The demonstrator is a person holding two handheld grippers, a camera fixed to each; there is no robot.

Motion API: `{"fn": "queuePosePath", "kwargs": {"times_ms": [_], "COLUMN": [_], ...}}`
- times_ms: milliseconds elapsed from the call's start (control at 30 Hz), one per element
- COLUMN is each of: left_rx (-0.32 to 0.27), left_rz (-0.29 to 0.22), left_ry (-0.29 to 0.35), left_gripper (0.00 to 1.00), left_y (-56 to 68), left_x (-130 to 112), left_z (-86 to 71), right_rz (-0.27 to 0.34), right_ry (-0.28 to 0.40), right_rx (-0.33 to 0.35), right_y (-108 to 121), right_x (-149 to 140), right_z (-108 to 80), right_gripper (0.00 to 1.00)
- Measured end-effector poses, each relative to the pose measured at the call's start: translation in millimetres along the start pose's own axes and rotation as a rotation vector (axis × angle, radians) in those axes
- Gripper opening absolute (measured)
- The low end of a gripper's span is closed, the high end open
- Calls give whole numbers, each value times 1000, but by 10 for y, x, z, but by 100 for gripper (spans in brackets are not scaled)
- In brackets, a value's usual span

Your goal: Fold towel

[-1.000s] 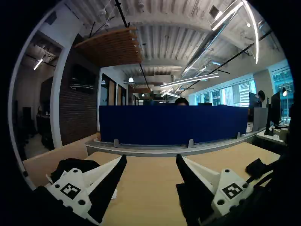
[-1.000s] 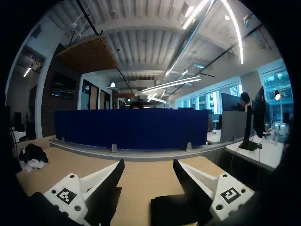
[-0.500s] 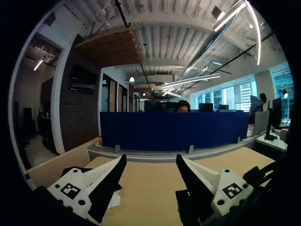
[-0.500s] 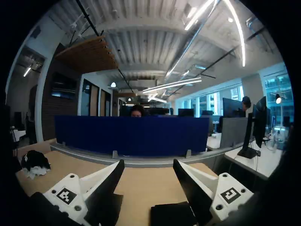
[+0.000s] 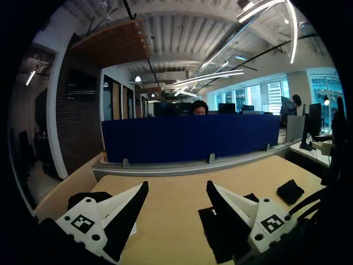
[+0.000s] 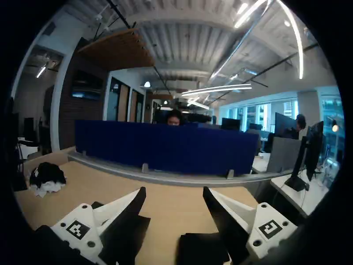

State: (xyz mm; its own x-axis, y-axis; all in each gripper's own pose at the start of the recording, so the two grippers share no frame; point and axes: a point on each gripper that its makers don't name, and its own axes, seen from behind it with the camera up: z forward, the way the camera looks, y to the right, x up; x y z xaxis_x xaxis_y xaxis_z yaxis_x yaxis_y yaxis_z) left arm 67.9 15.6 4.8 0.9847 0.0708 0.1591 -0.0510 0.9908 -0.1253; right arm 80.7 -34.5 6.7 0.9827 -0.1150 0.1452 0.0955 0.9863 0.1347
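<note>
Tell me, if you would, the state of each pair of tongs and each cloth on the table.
Left tongs: open, empty.
Right tongs: open, empty.
Black towel: flat on the table, not gripped.
Small black cloth: folded, lying apart.
Black-and-white cloth pile: crumpled.

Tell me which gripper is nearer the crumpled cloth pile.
Left. The pile lies close beside the left gripper; from the right gripper it sits far off to the left.
</note>
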Motion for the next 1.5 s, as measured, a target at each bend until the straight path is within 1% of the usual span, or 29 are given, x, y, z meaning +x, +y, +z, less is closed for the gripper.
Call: {"fn": "queuePosePath", "kwargs": {"times_ms": [100,200,467,600,700,800,967,1100,1367,1500], "left_rx": [-48,-115,-264,-322,-348,-383,-439,-468,-513,-534], "left_rz": [23,32,46,57,64,76,123,155,158,179], "left_ry": [-41,-82,-198,-240,-270,-301,-337,-357,-395,-424], "left_gripper": [98,98,98,98,98,98,98,98,98,98], "left_y": [73,188,464,554,593,657,768,846,1010,1090], "left_x": [-53,-133,-387,-486,-568,-655,-805,-968,-1347,-1579], "left_z": [-7,-24,-103,-138,-151,-178,-218,-220,-217,-223], "right_rz": [-20,-42,-104,-121,-134,-145,-159,-166,-175,-184], "right_ry": [-64,-122,-252,-298,-322,-345,-377,-403,-442,-459], "right_rx": [74,136,236,277,305,334,373,391,416,424], "right_y": [-150,-275,-450,-536,-610,-691,-801,-855,-953,-1007], "right_x": [-86,-165,-389,-477,-537,-598,-710,-845,-1208,-1413], "right_z": [-19,-54,-133,-181,-215,-241,-269,-285,-267,-255], "right_gripper": [100,100,100,100,100,100,100,100,100,100]}}
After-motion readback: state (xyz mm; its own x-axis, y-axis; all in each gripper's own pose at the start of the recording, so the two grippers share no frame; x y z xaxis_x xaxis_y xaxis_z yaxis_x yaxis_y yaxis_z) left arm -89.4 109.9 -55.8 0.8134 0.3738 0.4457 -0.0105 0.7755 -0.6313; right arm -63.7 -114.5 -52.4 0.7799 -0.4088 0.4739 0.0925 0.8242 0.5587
